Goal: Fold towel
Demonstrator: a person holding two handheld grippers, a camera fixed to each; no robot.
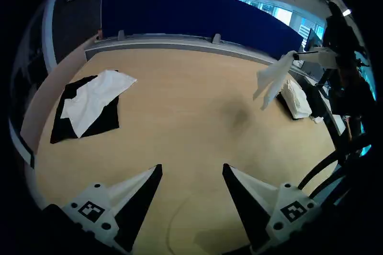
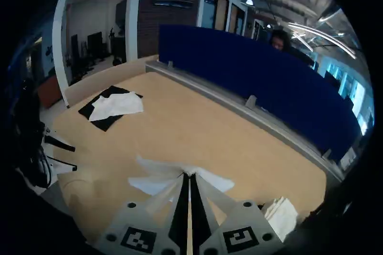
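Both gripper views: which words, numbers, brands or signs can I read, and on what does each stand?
There is no readable text.
The square markers on the left tool and the right tool carry black-and-white patterns, not letters.
The blue partition bears no writing.

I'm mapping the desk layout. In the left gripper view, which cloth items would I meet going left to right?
First the white towel lying on a black mat → hanging towel → folded towel stack.
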